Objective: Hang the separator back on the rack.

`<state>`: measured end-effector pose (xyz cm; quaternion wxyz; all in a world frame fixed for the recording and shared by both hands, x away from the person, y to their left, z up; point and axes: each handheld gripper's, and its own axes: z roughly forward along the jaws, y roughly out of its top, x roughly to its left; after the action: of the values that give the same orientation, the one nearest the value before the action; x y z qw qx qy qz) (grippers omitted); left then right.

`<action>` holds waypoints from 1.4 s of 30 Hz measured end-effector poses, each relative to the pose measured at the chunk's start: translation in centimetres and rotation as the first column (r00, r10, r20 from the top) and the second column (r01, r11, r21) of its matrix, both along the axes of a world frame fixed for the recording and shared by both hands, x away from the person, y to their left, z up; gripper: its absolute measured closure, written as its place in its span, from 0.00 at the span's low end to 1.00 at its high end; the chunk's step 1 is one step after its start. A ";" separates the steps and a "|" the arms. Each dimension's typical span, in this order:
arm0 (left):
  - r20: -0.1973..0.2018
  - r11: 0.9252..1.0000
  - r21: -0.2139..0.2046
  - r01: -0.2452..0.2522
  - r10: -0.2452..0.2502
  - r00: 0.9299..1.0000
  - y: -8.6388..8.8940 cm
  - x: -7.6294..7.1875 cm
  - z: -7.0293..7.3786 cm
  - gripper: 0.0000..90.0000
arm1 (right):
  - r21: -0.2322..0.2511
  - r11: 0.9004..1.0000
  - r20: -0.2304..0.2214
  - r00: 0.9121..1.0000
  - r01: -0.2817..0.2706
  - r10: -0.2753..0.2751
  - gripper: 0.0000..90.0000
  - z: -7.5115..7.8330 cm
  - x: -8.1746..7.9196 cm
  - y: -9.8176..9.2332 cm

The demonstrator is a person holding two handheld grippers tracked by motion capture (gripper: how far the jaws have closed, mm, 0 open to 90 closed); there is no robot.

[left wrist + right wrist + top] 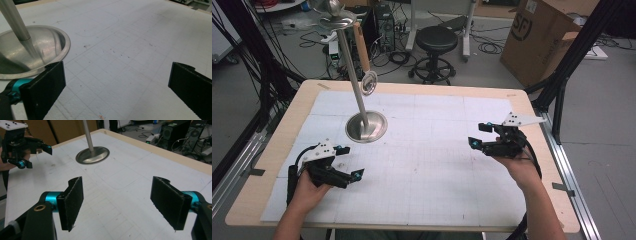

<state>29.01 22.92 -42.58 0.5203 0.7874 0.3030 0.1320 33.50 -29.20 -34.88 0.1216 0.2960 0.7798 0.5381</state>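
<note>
Metal stand [365, 122] upright at upper left of centre in high view, round base flat on white grid mat [437, 165], pole rising vertically. Left gripper [347, 167] at lower left, jaws wide, empty, just below base and nearer of two. Right gripper [479, 136] at right of frame, jaws wide, empty, well apart, stand lying to its left across bare mat.

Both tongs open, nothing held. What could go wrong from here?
1. The tall silver metal stand rises on a thin tilted pole from a small round base; the left tongs sit close beside that base, so a sideways bump might tip it.
2. A small disc hangs partway up the pole and could be jarred.
3. The right tongs hover open above the white gridded mat.
</note>
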 end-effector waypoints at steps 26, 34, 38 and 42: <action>-0.020 1.000 0.025 -0.011 0.012 1.000 -0.3 0.5 -1.0 0.02 | -0.021 1.000 -0.038 0.999 0.008 -0.008 0.21 -5.6 -2.0 -0.7; -0.022 1.000 0.023 -0.018 0.019 1.000 -0.5 0.7 -1.2 0.02 | -0.007 1.000 -0.054 0.999 -0.001 0.000 0.19 -5.8 -2.1 -0.7; -0.025 0.999 0.028 -0.021 0.022 0.999 -0.4 0.7 -1.2 0.02 | 0.002 1.000 -0.048 0.999 -0.003 0.003 0.18 -5.8 -2.1 -0.8; -0.026 0.999 0.029 -0.018 0.019 0.999 -0.4 0.7 -1.2 0.02 | 0.001 1.000 -0.050 0.999 0.004 -0.004 0.18 -5.8 -2.1 -0.9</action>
<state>29.72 22.50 -43.75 0.5036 0.7937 0.3152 0.1308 31.40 -30.12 -40.64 0.1031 0.3107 0.7818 0.5307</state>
